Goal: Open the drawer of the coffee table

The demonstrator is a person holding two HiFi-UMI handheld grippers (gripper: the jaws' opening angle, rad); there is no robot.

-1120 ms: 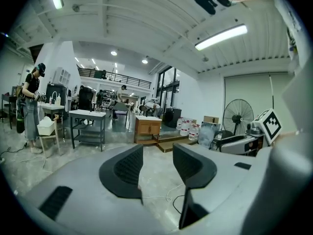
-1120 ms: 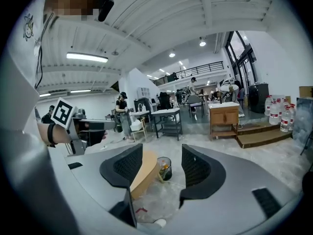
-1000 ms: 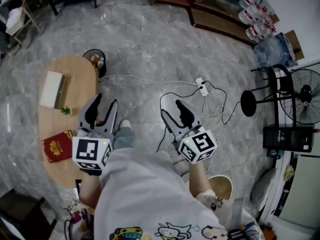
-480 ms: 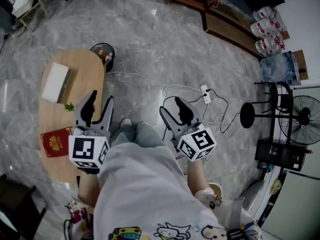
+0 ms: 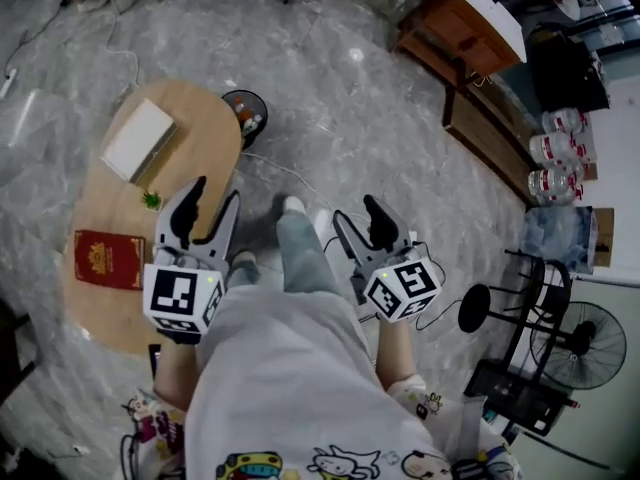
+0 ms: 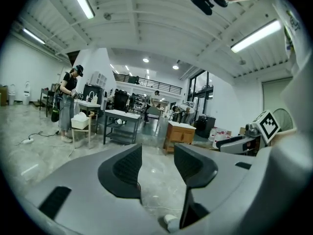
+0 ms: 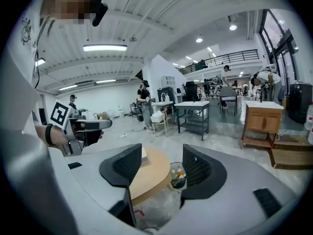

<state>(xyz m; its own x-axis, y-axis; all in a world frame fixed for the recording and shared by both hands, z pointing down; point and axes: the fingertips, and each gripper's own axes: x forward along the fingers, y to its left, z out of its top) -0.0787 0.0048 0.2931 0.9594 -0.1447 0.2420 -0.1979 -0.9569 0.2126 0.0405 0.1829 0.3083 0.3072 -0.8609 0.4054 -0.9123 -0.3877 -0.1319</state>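
Observation:
The oval wooden coffee table [image 5: 195,153] stands on the floor at the left of the head view; no drawer shows from above. My left gripper [image 5: 213,196] hangs over the table's near right edge, open and empty. To the right, my right gripper [image 5: 357,213] is over the bare floor beside the person's legs, also open with nothing in it. In the right gripper view the table [image 7: 151,173] shows between the open jaws of the right gripper [image 7: 157,166]. The left gripper [image 6: 156,164] looks past the table at the floor.
On the table lie a white box [image 5: 140,140], a small green plant [image 5: 152,200] and a red book [image 5: 108,259]. A small bin [image 5: 245,113] stands at its far end. A wooden cabinet [image 5: 460,30], a stool [image 5: 478,308] and a fan [image 5: 580,343] are to the right.
The head view has swung, so the table sits higher and further right. Both grippers moved along with the walking person, the left one now at the table's edge. Both stay open.

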